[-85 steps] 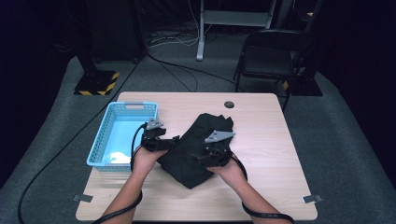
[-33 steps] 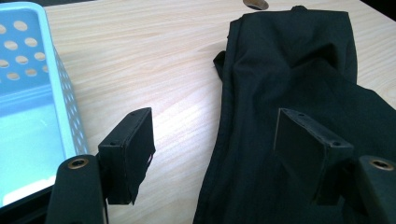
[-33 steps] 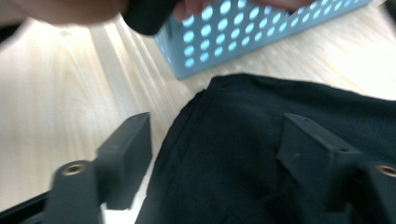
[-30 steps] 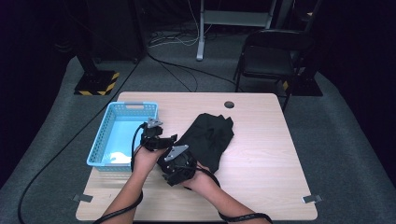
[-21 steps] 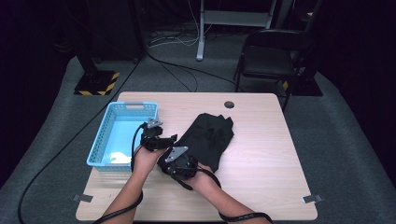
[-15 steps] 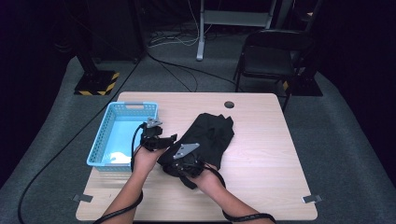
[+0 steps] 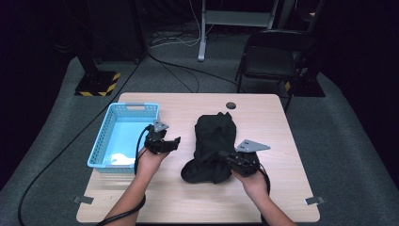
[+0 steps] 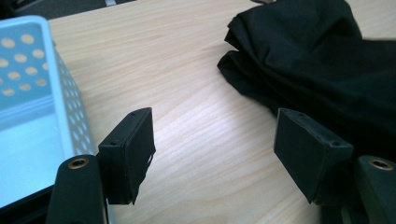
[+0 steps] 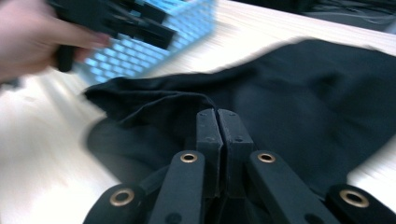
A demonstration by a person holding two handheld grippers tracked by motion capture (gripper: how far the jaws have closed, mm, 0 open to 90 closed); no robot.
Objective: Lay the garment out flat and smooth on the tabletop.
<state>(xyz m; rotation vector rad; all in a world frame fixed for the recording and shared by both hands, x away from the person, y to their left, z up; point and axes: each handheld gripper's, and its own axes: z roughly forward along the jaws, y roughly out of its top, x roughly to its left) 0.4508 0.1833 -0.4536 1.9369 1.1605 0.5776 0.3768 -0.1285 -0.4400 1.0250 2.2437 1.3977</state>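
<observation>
Half the fold looked done: your right gripper (image 7: 226,157) had its jaws clenched on the black garment (image 7: 214,136), your left gripper (image 7: 170,143) released; basket (image 7: 101,150) unfilled.

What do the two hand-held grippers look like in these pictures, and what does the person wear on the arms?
Both are matte black. The left gripper has two flat, blocky black jaw pads on arms with brass-coloured rivets, and a black cable trails from it. The right gripper carries a grey three-cornered plate on top. The forearms are bare, with no sleeves in view.
</observation>
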